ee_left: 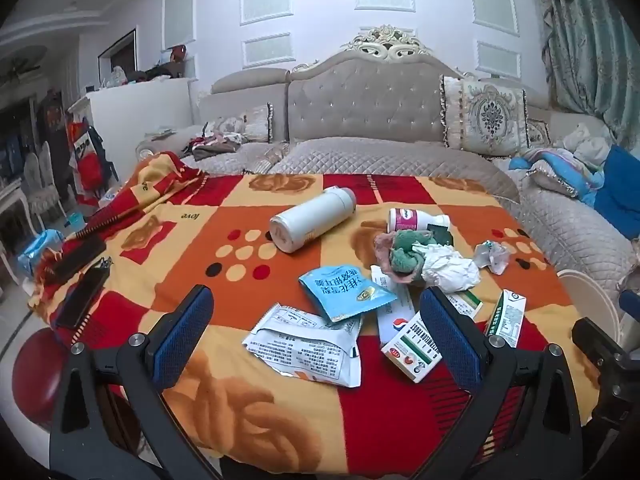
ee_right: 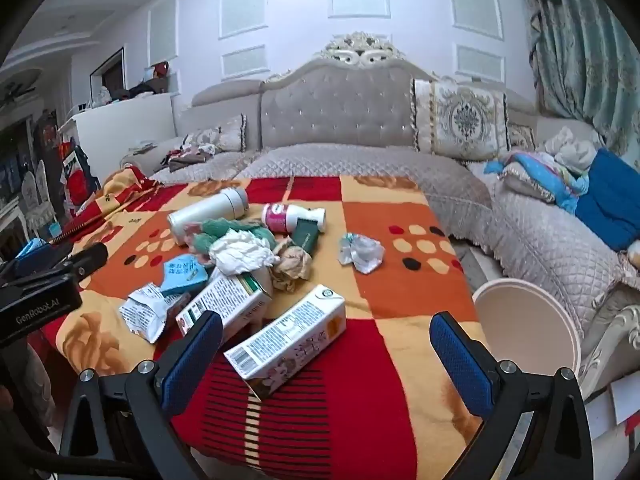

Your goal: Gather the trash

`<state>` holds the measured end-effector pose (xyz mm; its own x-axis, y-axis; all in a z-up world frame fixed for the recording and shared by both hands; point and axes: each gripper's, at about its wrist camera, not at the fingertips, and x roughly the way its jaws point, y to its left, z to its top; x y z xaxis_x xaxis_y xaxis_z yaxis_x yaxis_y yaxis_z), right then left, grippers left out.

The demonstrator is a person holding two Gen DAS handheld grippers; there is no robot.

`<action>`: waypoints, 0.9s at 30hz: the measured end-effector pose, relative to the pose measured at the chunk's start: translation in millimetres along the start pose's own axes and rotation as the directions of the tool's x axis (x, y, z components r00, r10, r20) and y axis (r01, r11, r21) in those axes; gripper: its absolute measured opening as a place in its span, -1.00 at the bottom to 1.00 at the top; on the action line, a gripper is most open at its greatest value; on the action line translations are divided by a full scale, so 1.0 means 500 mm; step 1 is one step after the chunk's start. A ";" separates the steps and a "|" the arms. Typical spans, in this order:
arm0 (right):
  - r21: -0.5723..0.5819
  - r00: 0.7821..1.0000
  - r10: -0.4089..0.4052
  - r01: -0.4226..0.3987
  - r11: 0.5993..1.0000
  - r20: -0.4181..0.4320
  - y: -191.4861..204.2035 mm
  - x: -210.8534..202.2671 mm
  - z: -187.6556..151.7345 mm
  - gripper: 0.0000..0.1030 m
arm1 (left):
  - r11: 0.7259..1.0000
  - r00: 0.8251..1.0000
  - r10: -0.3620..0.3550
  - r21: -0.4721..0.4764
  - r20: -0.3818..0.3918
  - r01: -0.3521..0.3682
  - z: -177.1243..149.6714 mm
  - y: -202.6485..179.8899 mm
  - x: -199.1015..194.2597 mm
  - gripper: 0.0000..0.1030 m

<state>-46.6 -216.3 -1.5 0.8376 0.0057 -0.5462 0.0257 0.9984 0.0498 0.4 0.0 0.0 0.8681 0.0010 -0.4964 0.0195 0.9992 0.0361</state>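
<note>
Both claws hang spread and empty over a blanket-covered bench strewn with trash: the left claw above a torn white wrapper near the front edge, the right claw above a drink carton lying flat. A pale bin waits off the bench's right edge. Risk, by judgement: the soft blanket could bunch under a fingertip, or the flimsy wrapper slip free.
</note>
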 end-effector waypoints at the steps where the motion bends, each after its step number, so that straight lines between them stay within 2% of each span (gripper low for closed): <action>1: 0.004 1.000 0.000 0.000 1.000 -0.001 0.000 0.003 0.001 1.00 | 1.000 1.000 -0.001 0.000 -0.005 0.001 0.001 0.001 0.001 0.99; 3: 0.016 1.000 0.004 -0.004 1.000 -0.006 0.001 0.017 0.006 1.00 | 1.000 1.000 -0.004 -0.002 -0.015 0.004 0.003 0.002 0.005 0.99; 6: 0.007 0.997 0.011 -0.012 1.000 0.079 0.012 -0.008 0.008 1.00 | 0.999 1.000 0.020 0.036 -0.001 -0.020 0.006 -0.036 0.004 0.99; 9: -0.007 0.994 0.003 -0.002 1.000 0.114 0.021 -0.032 0.002 1.00 | 1.000 1.000 0.000 0.029 0.029 -0.001 -0.007 -0.042 -0.013 0.99; 15: 0.004 0.994 0.000 0.000 1.000 0.108 0.023 -0.029 0.002 1.00 | 0.999 0.999 -0.045 -0.007 0.016 0.045 -0.008 -0.029 -0.023 0.99; 27: 0.029 0.994 -0.004 0.001 1.000 0.112 0.016 -0.031 0.014 1.00 | 0.998 0.998 -0.067 -0.019 0.020 0.067 -0.006 -0.029 -0.027 0.99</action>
<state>-55.6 -209.0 13.1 0.8934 -0.0045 -0.4493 0.0423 0.9964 0.0741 -13.0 -14.4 3.6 0.8748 -0.0663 -0.4799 0.0681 0.9976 -0.0138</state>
